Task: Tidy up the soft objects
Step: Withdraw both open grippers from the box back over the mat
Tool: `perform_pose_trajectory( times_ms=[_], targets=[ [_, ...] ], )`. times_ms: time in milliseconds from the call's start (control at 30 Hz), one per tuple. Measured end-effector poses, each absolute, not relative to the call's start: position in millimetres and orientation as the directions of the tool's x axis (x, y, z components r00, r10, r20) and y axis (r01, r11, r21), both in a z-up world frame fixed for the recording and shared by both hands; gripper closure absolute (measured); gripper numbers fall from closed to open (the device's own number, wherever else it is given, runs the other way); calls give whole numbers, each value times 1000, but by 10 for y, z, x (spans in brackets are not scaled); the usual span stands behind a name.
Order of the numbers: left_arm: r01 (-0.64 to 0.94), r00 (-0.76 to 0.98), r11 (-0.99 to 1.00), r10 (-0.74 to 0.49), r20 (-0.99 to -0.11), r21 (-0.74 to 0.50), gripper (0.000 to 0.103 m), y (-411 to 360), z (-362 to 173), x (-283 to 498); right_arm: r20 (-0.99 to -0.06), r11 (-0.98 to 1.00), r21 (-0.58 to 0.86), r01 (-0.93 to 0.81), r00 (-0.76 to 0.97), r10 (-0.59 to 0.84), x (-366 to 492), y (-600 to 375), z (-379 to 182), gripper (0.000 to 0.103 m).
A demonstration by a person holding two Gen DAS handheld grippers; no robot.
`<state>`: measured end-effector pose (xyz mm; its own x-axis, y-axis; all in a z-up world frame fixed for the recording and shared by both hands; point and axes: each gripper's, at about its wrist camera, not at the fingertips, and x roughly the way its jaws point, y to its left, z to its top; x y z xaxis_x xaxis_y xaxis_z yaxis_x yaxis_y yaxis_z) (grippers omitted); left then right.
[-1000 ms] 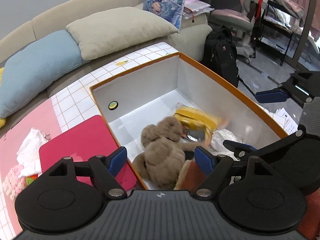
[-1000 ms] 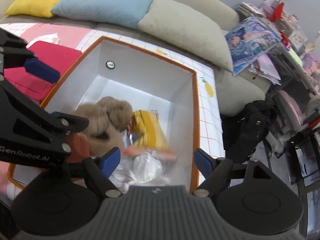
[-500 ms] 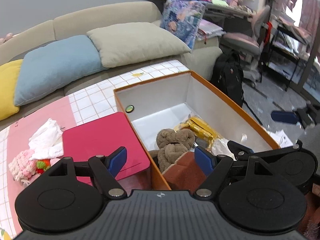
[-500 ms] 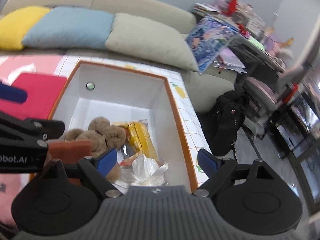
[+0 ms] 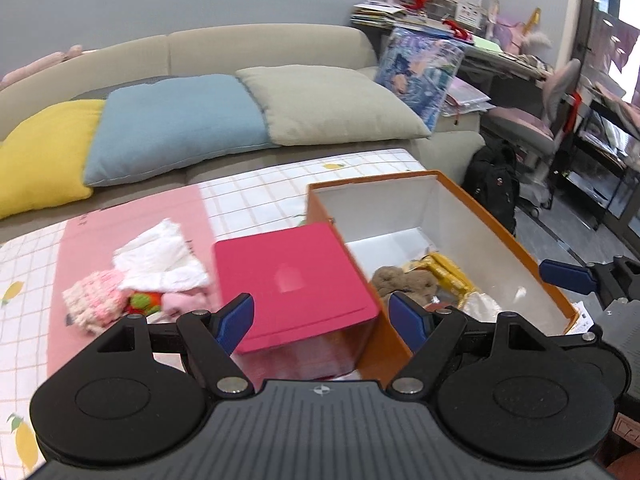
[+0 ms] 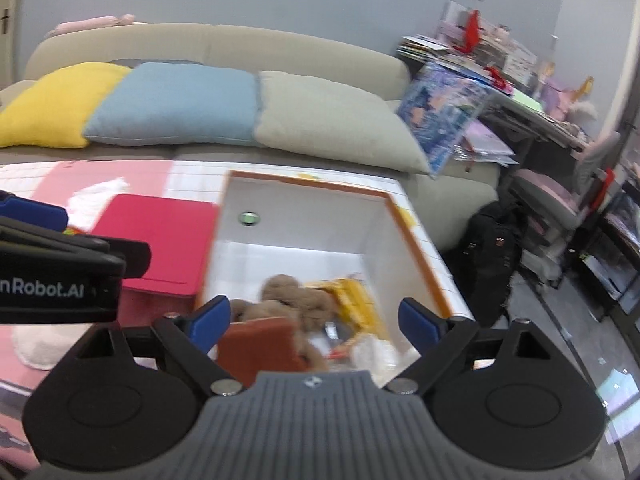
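An orange box [image 5: 400, 208] with white inner walls [image 6: 312, 216] stands on the checked cloth. Inside lie a brown plush toy [image 5: 404, 280] [image 6: 292, 300], a yellow packet [image 5: 448, 276] [image 6: 356, 300], a clear plastic bag [image 6: 372, 352] and a rust-red item [image 6: 260, 348]. My left gripper [image 5: 322, 312] is open and empty, above the pink box [image 5: 288, 276] and the orange box's near left corner. My right gripper [image 6: 315, 316] hovers over the box's near end with its jaws opening and nothing between them. A pile of white cloth [image 5: 160, 256] and pink knitwear [image 5: 96, 296] lies left.
The pink box [image 6: 160, 232] touches the orange box's left side. Behind is a sofa with yellow [image 5: 44, 152], blue [image 5: 172, 124] and beige [image 5: 324, 104] pillows. A black backpack [image 5: 494, 192] sits on the floor at the right, near a cluttered desk and chair.
Both grippers drew back and rose from inside the orange box and rolled level. The left one swung left, bringing the cloth pile into view. The right jaws widened.
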<state>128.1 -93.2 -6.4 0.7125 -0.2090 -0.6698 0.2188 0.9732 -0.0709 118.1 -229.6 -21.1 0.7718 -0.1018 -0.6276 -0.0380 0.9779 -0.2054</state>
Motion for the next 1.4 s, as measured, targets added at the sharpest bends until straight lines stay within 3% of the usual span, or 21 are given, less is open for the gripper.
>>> perform_pose_trajectory(
  times_ms=[433, 833, 1000, 1400],
  targets=[
    [99, 718, 989, -149, -680, -112, 13, -272, -165, 939, -644, 967, -163, -196, 763, 46, 1033, -1803, -239, 14],
    [-48, 707, 988, -72, -703, -149, 15, 460, -350, 654, -673, 945, -8, -326, 701, 236, 980, -1390, -313, 15],
    [-81, 695, 983, -64, -716, -167, 19, 694, -491, 572, -691, 928, 10, -372, 669, 275, 1008, -1184, -415, 29],
    [-106, 660, 971, -92, -746, -214, 21, 892, -800, 675, -771, 881, 9, -473, 558, 307, 1123, -772, -818, 45]
  ],
)
